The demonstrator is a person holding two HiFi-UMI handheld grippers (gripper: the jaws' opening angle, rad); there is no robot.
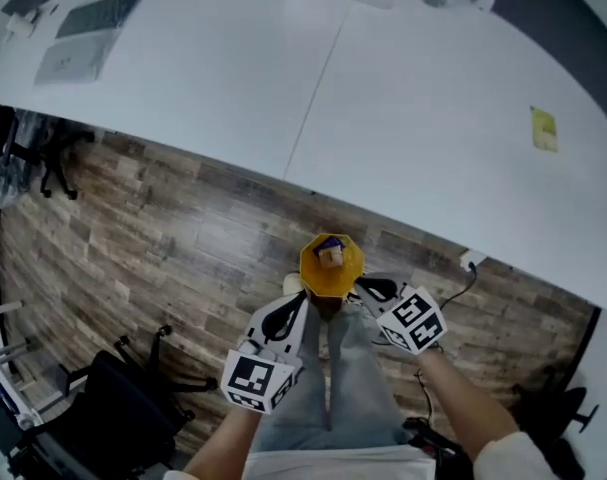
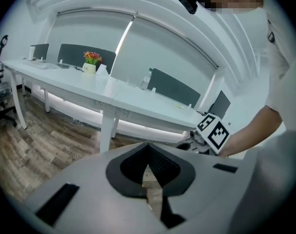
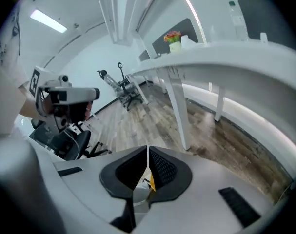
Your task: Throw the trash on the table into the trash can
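Note:
The yellow trash can point(image 1: 330, 265) stands on the wood floor in front of the person's legs, with a brown scrap and a purple bit inside it. My left gripper point(image 1: 299, 301) hangs just left of the can and my right gripper point(image 1: 360, 287) just right of it, both above floor level. The left gripper point(image 2: 148, 147) has its jaws together with nothing between them. The right gripper point(image 3: 148, 151) is shut and empty too, and a sliver of the yellow can point(image 3: 151, 182) shows below its jaws. A yellow scrap point(image 1: 544, 128) lies on the white table point(image 1: 403, 118) at the far right.
A laptop point(image 1: 91, 28) and several small items sit along the table's far edge. Black office chairs point(image 1: 123, 408) stand at the lower left and a plug with a cable point(image 1: 470, 261) lies right of the can. A flower pot point(image 2: 91, 60) is on the table.

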